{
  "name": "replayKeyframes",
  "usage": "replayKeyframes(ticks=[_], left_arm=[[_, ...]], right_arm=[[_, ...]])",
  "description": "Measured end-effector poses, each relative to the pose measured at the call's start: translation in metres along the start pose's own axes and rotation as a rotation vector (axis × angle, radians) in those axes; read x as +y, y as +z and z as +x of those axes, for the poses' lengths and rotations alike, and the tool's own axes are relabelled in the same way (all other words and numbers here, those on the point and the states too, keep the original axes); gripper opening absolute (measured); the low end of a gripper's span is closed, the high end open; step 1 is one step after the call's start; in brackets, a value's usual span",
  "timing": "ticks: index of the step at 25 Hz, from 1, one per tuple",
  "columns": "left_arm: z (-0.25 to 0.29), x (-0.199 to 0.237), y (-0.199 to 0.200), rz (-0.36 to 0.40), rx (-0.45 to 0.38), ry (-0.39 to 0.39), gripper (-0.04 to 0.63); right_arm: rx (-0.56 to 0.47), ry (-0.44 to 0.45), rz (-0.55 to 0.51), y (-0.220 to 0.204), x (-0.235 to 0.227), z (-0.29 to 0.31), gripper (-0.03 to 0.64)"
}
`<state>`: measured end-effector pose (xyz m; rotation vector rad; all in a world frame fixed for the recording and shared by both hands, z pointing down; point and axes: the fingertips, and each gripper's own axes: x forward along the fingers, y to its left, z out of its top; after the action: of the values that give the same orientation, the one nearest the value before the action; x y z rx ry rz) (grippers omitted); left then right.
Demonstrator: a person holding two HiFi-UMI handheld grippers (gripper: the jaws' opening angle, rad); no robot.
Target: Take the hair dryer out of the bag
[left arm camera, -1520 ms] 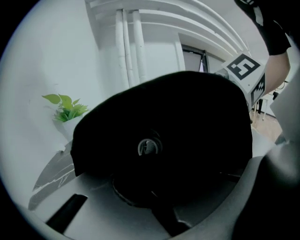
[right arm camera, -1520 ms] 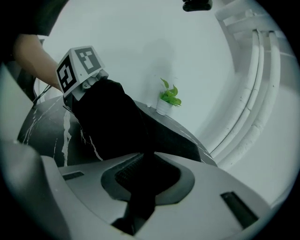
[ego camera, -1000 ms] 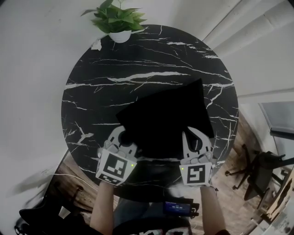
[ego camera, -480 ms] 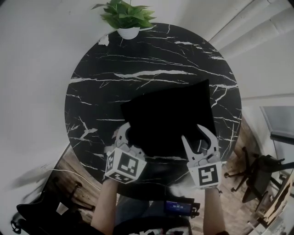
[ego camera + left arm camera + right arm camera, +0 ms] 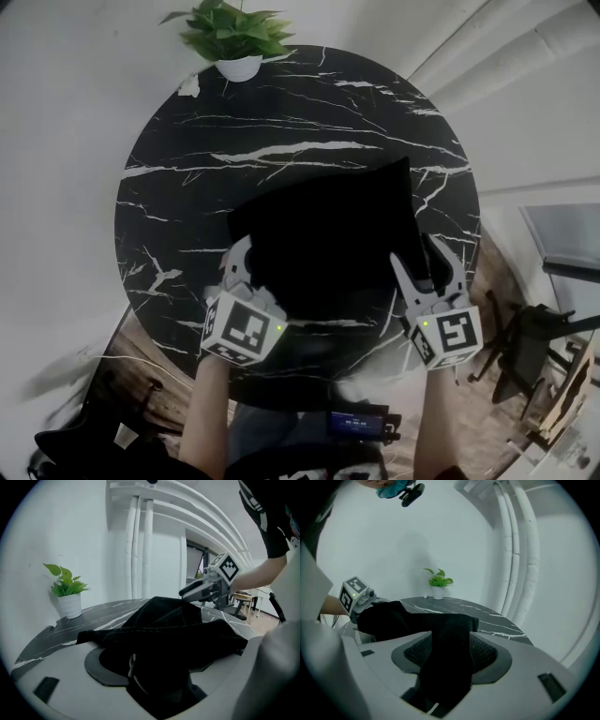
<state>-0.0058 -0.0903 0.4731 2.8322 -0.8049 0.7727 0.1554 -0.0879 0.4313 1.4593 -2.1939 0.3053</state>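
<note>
Quickly, near to far, head view. Two bare forearms (image 5: 208, 412) come in from 6 o'clock, each with a marker cube (image 5: 242, 326) on its tool.

Left hand-held gripper (image 5: 246, 267) sits at the bag's 7 o'clock corner. Its jaws have just been opening and now stand wide apart. In the left gripper view black cloth is heaped loosely between them, with no pad pressing it. One jaw shows beside the cloth edge in the head view; the other is under the fabric.

Right hand-held gripper (image 5: 417, 251) is at the bag's 4 o'clock edge. Its jaws have also just been opening and are spread in a clear V. In the right gripper view a strip of the cloth is draped over the lower pad, lying slack and not clamped.

Black bag (image 5: 328, 244) lies flat-ish and rumpled on the bench, just off centre toward 5 o'clock, between the two tools. The hair dryer can't be seen in any view; only the bag's cloth shows.

Round black marble bench (image 5: 281, 122) with white veins carries it all. A potted plant (image 5: 230, 37) in a white pot stands at the bench's 11 o'clock rim, well apart from the bag. White pipes (image 5: 140, 545) run up the wall beyond.
</note>
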Motion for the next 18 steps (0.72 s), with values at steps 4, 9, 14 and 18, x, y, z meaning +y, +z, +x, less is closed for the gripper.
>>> replayKeyframes(ticks=[4,9,14,18], left_arm=[[0.008,-0.003,-0.004,0.037,0.025,0.01,0.313],[0.017,-0.004,-0.008,0.046,0.038,0.02,0.319],[0.022,-0.001,-0.005,0.044,0.038,0.038,0.318],[0.02,0.011,-0.007,0.039,0.054,0.091,0.181]], right_arm=[[0.014,-0.016,0.061,-0.006,-0.013,0.011,0.216],[0.03,0.023,0.122,-0.01,-0.011,0.016,0.222],[0.042,0.035,0.121,-0.012,-0.009,0.019,0.222],[0.035,0.037,0.114,-0.01,-0.011,0.019,0.222]])
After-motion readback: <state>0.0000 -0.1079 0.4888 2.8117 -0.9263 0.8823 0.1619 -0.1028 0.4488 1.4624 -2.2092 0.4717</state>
